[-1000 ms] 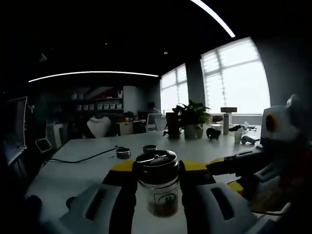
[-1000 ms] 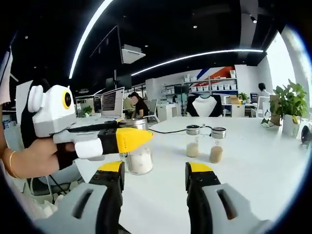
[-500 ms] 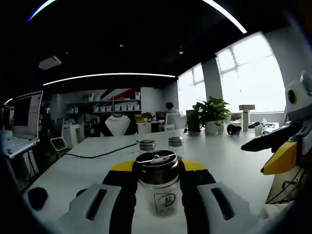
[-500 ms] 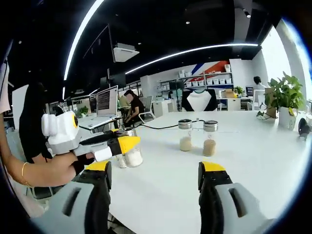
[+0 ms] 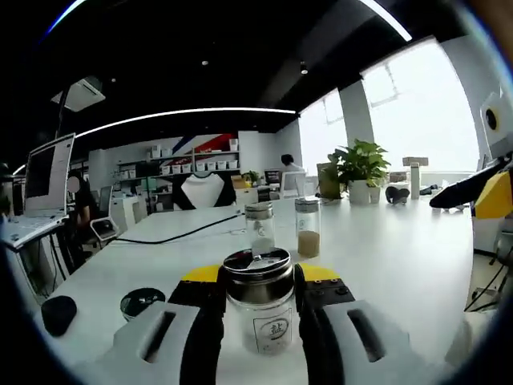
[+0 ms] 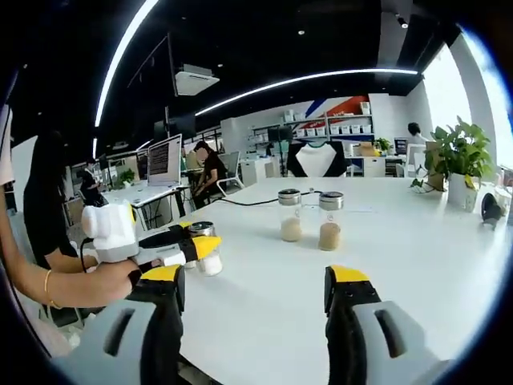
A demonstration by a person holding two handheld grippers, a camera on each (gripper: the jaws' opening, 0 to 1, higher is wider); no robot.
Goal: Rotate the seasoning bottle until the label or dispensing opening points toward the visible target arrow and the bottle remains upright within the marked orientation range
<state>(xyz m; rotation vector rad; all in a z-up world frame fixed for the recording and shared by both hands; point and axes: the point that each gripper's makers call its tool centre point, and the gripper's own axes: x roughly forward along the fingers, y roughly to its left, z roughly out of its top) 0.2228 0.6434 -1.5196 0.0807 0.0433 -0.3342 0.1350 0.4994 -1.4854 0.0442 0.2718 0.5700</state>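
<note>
Currently my left gripper (image 5: 258, 293) clamps the seasoning bottle (image 5: 259, 309) upright near the table's (image 5: 385, 249) near edge. Two spare jars (image 5: 280, 227) stand mid-table. My right gripper (image 6: 252, 293) hangs wide, holding nothing. Risk: I see no target arrow, so I could over-rotate; a loose clamp would tilt the bottle.

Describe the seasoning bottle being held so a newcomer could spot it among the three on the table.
On the long white table, find the left tool at the near edge. Between its yellow-tipped jaws stands a clear glass seasoning bottle with a silver lid. Unlike the two free-standing bottles side by side farther back, it faces the camera with a printed label.
</note>
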